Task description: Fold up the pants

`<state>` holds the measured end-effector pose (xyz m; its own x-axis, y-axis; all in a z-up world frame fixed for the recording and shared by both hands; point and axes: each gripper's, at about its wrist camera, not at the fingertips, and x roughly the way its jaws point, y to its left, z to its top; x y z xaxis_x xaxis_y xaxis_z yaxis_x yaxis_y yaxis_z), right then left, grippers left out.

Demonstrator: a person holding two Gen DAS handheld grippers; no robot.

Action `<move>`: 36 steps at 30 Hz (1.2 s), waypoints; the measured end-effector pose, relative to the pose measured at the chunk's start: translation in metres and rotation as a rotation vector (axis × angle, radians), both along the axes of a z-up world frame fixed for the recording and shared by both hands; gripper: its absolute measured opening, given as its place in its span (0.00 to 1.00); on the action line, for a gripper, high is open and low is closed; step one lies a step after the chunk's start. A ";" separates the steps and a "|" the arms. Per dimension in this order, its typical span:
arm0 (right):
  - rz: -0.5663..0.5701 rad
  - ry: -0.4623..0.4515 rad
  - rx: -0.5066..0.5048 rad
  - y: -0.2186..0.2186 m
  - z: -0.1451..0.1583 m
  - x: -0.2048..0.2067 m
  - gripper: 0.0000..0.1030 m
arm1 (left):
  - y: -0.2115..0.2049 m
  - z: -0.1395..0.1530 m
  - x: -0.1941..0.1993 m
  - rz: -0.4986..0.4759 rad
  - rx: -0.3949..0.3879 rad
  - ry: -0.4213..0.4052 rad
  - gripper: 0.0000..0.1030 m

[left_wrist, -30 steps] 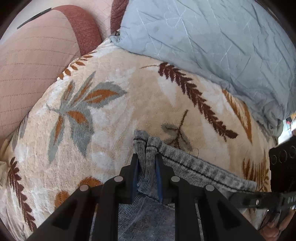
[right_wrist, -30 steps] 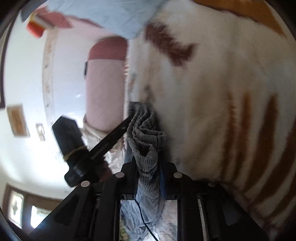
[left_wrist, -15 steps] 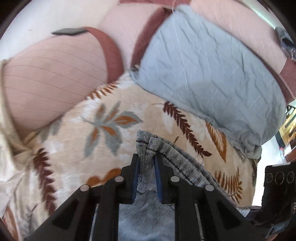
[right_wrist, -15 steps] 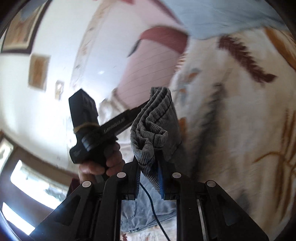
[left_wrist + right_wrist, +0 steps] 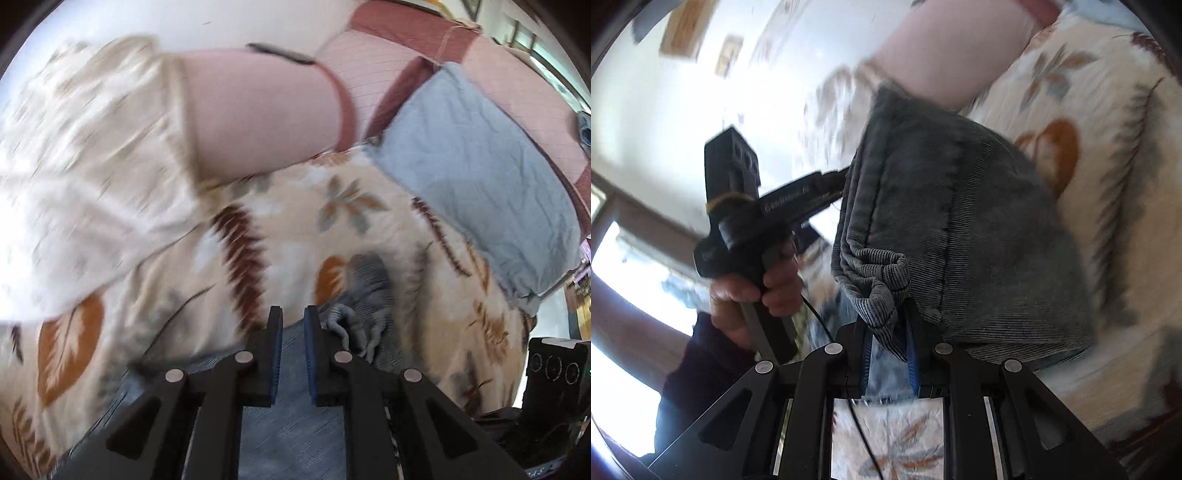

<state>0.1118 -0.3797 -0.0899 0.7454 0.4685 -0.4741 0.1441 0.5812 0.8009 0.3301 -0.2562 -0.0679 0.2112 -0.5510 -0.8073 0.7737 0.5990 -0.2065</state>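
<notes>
Grey pants [image 5: 960,229] bunched, raised above leaf-print blanket [image 5: 280,236] — right gripper [image 5: 888,343] jaws clamped on the cloth. Left gripper [image 5: 293,332] jaws narrow, just closing, nothing between; pants beside.

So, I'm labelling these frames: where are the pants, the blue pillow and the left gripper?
pants [image 5: 979,229], right wrist view, hanging corduroy panel.
blue pillow [image 5: 480,177], left wrist view, its middle.
left gripper [image 5: 293,325], left wrist view, between its fingertips.

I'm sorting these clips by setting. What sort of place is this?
Probably a home living room: a pink sofa under a leaf-print blanket, a blue cushion, and framed pictures on the wall.
</notes>
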 end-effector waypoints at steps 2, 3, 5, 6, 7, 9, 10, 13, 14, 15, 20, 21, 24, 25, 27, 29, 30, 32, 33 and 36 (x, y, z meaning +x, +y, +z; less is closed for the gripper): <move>0.042 0.042 -0.024 0.018 -0.012 0.010 0.15 | 0.024 -0.011 0.007 0.043 0.020 0.005 0.13; 0.056 0.060 -0.030 0.022 -0.017 0.014 0.15 | 0.033 -0.015 0.012 0.065 0.028 0.007 0.13; 0.097 0.128 -0.050 0.032 -0.034 0.027 0.18 | 0.050 -0.022 0.018 0.113 0.050 0.009 0.13; 0.095 0.157 -0.048 0.036 -0.042 0.030 0.19 | 0.057 -0.025 0.020 0.127 0.060 0.009 0.13; 0.100 0.188 -0.043 0.040 -0.050 0.032 0.20 | 0.062 -0.028 0.021 0.139 0.066 0.013 0.13; 0.131 0.223 -0.022 0.044 -0.063 0.038 0.28 | 0.068 -0.030 0.017 0.149 0.064 0.023 0.13; 0.138 0.224 0.025 0.042 -0.065 0.038 0.38 | 0.068 -0.030 0.014 0.145 0.060 0.020 0.13; 0.195 0.218 0.161 0.034 -0.055 0.032 0.65 | 0.062 -0.026 -0.003 0.117 0.044 0.003 0.13; 0.205 0.184 0.204 0.025 -0.047 0.028 0.65 | 0.060 -0.026 -0.010 0.104 0.039 0.006 0.14; 0.191 0.140 0.219 0.017 -0.038 0.026 0.65 | 0.060 -0.026 -0.015 0.094 0.032 0.009 0.14; -0.030 0.061 0.218 -0.045 -0.018 0.000 0.68 | 0.052 -0.036 -0.060 0.077 0.027 0.009 0.16; -0.058 0.070 0.220 -0.049 -0.021 0.001 0.68 | 0.051 -0.040 -0.071 0.088 0.031 -0.002 0.16; -0.118 0.092 0.247 -0.057 -0.032 0.003 0.68 | 0.052 -0.052 -0.098 0.117 0.042 0.001 0.16; -0.116 0.098 0.246 -0.056 -0.034 0.004 0.67 | 0.054 -0.056 -0.104 0.127 0.039 0.015 0.16; -0.113 0.102 0.219 -0.052 -0.033 0.009 0.67 | 0.062 -0.060 -0.115 0.166 0.009 0.057 0.16; -0.092 0.102 0.188 -0.045 -0.029 0.013 0.67 | 0.068 -0.062 -0.123 0.195 -0.027 0.078 0.16; -0.088 0.101 0.187 -0.044 -0.028 0.012 0.67 | 0.071 -0.061 -0.125 0.210 -0.044 0.081 0.16; -0.083 0.102 0.186 -0.043 -0.032 0.014 0.67 | 0.073 -0.062 -0.127 0.229 -0.066 0.086 0.16; -0.084 0.104 0.183 -0.041 -0.034 0.017 0.67 | 0.071 -0.064 -0.128 0.233 -0.058 0.078 0.16; -0.084 0.110 0.169 -0.040 -0.036 0.015 0.67 | 0.064 -0.071 -0.129 0.234 -0.024 0.060 0.16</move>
<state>0.1271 -0.4201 -0.1259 0.7330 0.4868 -0.4751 0.2786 0.4223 0.8626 0.2014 -0.1922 -0.1390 0.2874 -0.5119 -0.8095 0.5999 0.7551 -0.2645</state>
